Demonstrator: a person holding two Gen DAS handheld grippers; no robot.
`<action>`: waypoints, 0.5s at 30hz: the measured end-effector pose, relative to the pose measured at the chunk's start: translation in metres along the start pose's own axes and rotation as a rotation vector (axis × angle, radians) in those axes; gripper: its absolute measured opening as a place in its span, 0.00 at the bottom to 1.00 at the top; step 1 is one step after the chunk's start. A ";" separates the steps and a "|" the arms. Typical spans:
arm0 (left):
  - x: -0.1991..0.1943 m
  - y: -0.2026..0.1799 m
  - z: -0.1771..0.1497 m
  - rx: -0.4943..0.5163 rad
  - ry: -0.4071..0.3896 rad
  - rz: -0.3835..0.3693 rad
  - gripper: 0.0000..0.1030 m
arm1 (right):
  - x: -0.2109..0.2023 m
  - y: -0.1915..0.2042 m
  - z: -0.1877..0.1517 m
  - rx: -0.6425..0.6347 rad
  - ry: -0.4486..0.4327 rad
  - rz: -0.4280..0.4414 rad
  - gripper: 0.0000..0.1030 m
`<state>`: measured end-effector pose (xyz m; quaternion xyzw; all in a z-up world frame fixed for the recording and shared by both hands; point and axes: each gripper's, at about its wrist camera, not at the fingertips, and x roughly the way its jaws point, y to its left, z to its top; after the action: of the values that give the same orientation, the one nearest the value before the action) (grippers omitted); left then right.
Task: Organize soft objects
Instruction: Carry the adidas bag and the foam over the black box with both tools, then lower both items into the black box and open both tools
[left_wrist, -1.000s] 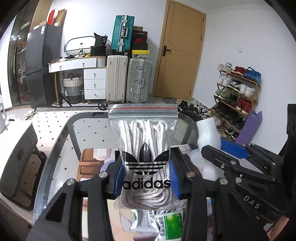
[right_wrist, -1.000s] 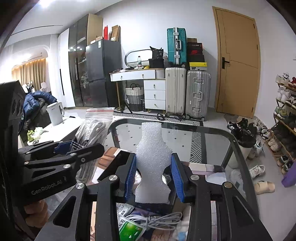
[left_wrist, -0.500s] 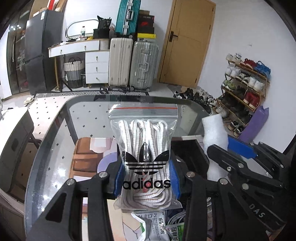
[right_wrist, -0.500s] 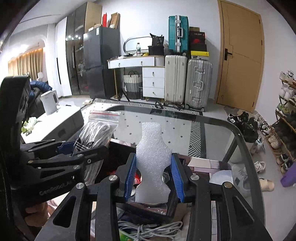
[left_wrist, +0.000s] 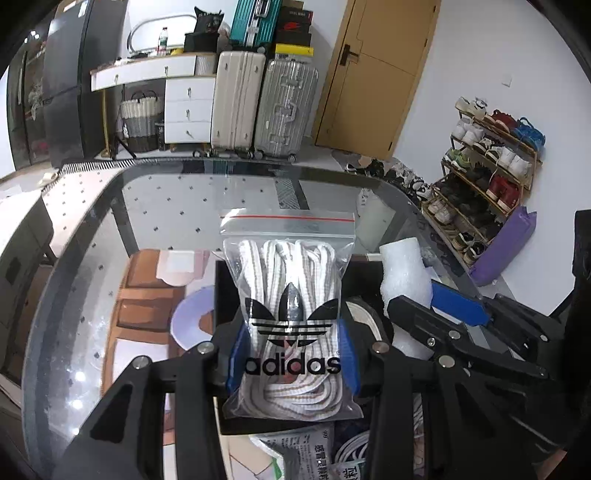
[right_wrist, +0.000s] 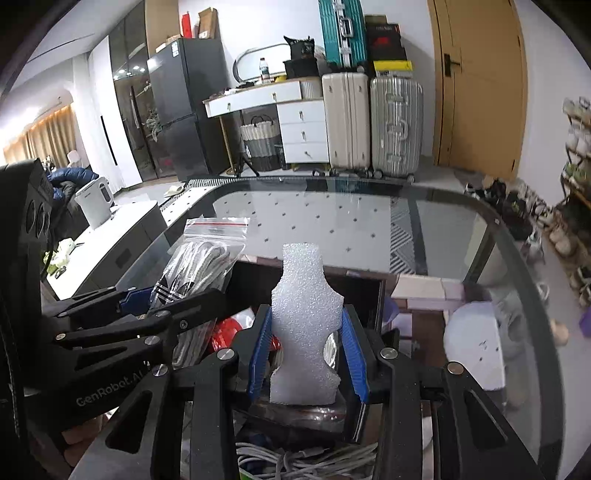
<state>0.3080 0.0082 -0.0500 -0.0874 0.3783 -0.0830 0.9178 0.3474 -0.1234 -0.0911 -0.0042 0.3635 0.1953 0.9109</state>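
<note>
Both claws have sunk toward the black open box (left_wrist: 221, 291) at six o'clock: left gripper (left_wrist: 291, 356) clamps the clear zip bag of white laces (left_wrist: 290, 295), right gripper (right_wrist: 308, 354) the white foam piece (right_wrist: 304, 325), likely to drop in.

The clear zip bag of white laces (left_wrist: 291, 314) bears a black trefoil logo and the word "adidas". The black body of the left tongs (right_wrist: 136, 301) reads "GenRobot.AI". Chinese print on packets (left_wrist: 310, 452) below is too small to read.
</note>
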 end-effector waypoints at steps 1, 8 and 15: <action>0.002 0.001 -0.001 -0.002 0.008 -0.001 0.40 | 0.003 -0.002 -0.002 0.009 0.013 0.010 0.36; 0.007 0.001 -0.003 -0.012 0.045 -0.012 0.40 | 0.009 -0.004 -0.009 0.013 0.065 0.018 0.36; 0.011 -0.001 -0.006 0.003 0.066 -0.003 0.40 | 0.011 -0.006 -0.012 0.023 0.091 0.038 0.36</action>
<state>0.3113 0.0042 -0.0620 -0.0837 0.4080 -0.0879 0.9049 0.3485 -0.1269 -0.1083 0.0040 0.4067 0.2079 0.8896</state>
